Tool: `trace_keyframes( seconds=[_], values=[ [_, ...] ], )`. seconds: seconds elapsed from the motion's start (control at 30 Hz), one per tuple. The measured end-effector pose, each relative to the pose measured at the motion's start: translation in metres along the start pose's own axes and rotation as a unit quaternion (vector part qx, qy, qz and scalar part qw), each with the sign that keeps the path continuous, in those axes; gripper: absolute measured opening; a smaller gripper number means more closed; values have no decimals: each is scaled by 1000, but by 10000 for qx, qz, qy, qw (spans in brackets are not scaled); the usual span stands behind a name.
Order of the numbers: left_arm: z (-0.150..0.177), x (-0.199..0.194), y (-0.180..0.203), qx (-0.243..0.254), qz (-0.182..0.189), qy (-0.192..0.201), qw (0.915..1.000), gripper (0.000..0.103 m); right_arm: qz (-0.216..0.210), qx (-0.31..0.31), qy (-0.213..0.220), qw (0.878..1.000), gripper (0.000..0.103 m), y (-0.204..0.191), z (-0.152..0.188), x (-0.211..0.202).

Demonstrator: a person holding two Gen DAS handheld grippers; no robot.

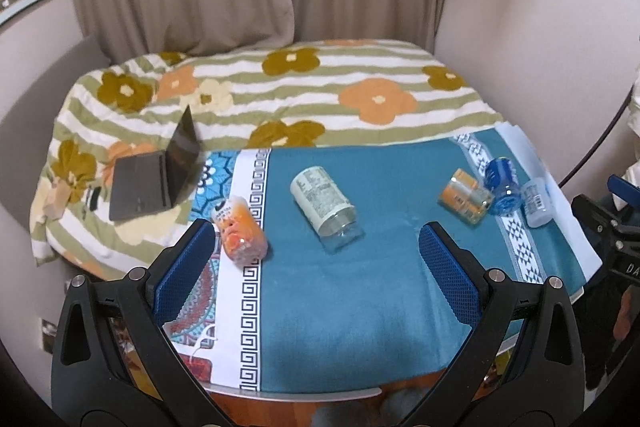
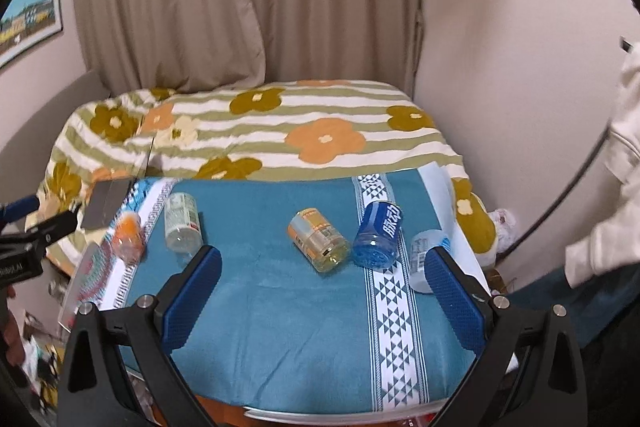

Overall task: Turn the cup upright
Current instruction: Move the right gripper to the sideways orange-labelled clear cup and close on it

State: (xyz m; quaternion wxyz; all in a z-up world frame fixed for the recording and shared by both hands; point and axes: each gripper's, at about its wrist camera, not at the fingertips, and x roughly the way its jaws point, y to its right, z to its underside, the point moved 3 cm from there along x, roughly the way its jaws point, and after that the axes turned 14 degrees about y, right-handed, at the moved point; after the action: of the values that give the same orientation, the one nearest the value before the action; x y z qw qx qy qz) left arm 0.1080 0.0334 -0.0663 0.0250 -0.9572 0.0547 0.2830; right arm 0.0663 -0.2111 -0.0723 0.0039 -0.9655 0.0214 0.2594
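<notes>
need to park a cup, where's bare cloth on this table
Free: the teal cloth at the near edge, and the gap between the cream-labelled clear cup and orange-labelled clear cup. Crowded: the right stripe, where the blue cup and small clear cup cluster.

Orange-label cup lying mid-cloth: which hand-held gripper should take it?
Probably right. The orange-label cup lies on its side just ahead of the open right hand-held gripper; from the left hand-held gripper it sits far to the right.
</notes>
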Motion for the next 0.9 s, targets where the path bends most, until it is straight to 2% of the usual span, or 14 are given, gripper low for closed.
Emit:
trace_keyframes(
  seconds=[0.2,0.33,0.4,0.5,0.63,0.83,0.9],
  values=[
    [10,37,7,-113,-244,-281,9992,103,-437,-574,-368,9967,101,1,14,57],
    [22,62,12,-363,-517,-574,9963,103,-868,-1038,-687,9884,101,1,22,103],
    [29,75,15,-465,-663,-749,9939,103,-1104,-1234,-843,9826,100,1,26,125],
    [39,95,21,-600,-876,-953,9898,103,-1454,-1599,-1127,9698,93,-1,36,160],
    [54,118,27,-808,-1122,-1268,9822,103,-1657,-2021,-1372,9554,87,-2,49,198],
    [68,138,32,-1045,-1379,-1514,9732,103,-1943,-2663,-1638,9298,74,-8,70,226],
    [71,143,32,-1136,-1442,-1566,9705,103,-2028,-2761,-1715,9237,73,-8,74,230]
  ],
)
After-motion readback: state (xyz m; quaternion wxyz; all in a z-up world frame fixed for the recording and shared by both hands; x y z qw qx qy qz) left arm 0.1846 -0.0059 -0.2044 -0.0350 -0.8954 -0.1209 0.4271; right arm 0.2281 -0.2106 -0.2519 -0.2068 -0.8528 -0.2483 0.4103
